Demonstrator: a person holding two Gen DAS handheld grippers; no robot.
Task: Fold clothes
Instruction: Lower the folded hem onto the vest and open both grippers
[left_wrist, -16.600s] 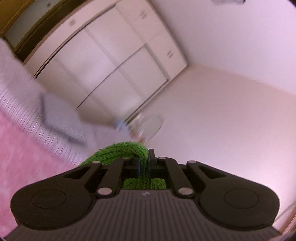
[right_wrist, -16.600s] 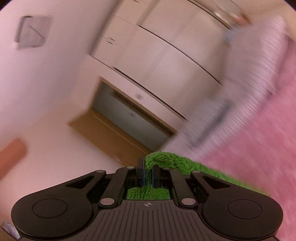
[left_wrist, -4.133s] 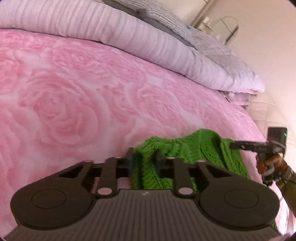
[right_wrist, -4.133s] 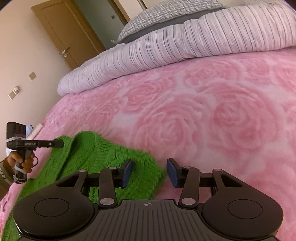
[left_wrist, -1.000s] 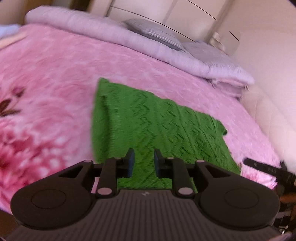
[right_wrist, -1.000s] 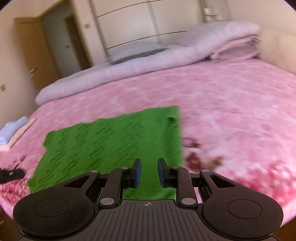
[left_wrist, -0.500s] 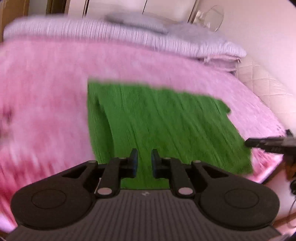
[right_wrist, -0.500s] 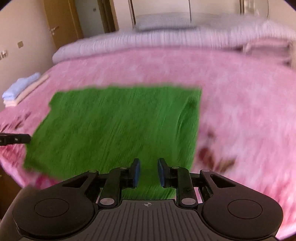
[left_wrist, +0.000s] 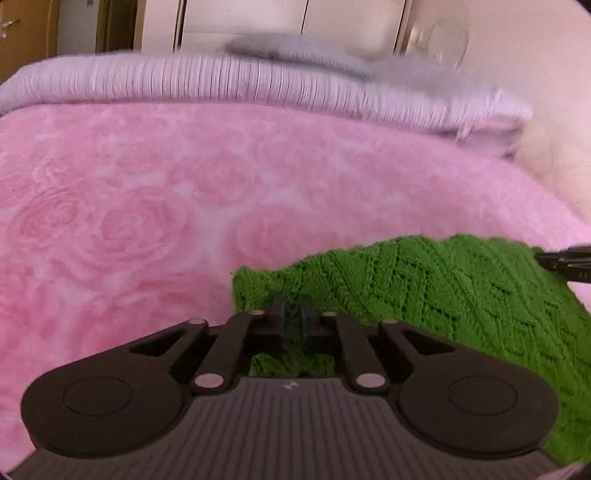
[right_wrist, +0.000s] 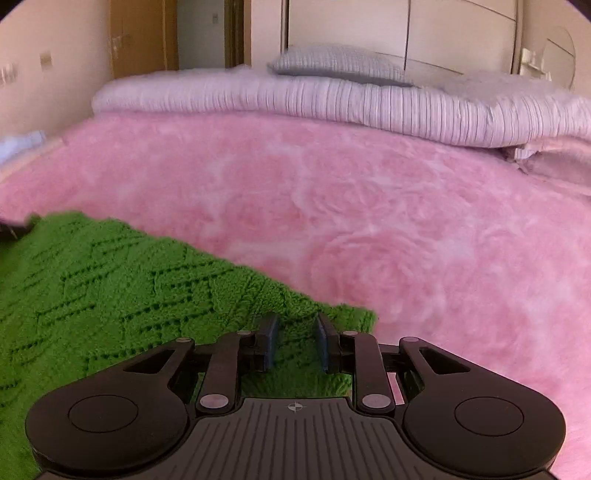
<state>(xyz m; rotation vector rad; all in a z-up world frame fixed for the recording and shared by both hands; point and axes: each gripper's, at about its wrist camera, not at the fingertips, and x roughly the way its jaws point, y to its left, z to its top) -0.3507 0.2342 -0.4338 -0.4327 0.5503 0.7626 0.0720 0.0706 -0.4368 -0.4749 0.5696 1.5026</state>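
Green knit (left_wrist: 443, 291) lies on the pink blanket (left_wrist: 184, 192), which has a rose pattern, at the near side of the bed. In the left wrist view the knit fills the near right part, and its left corner is bunched up at the left gripper (left_wrist: 291, 317). The two fingers of this gripper stand very close together, with green wool pinched between the blue pads (left_wrist: 277, 314) (the gap is only a thin strip). At the right edge of this view the dark tip of the other gripper reaches to the far right corner of the knit.

In the right wrist view the knit (right_wrist: 110, 280) covers the near left part, and its far edge runs slanting from the far left down to the right gripper (right_wrist: 295, 332). The fingers of this gripper are partly apart. The right corner of the knit lies between them, but whether the pads (right_wrist: 271, 332) press it I cannot tell.

Far behind, a striped lilac duvet (right_wrist: 332, 107) is rolled across the bed, and a grey pillow (right_wrist: 340, 62) lies on it. White wardrobe doors (right_wrist: 406, 33) stand behind.
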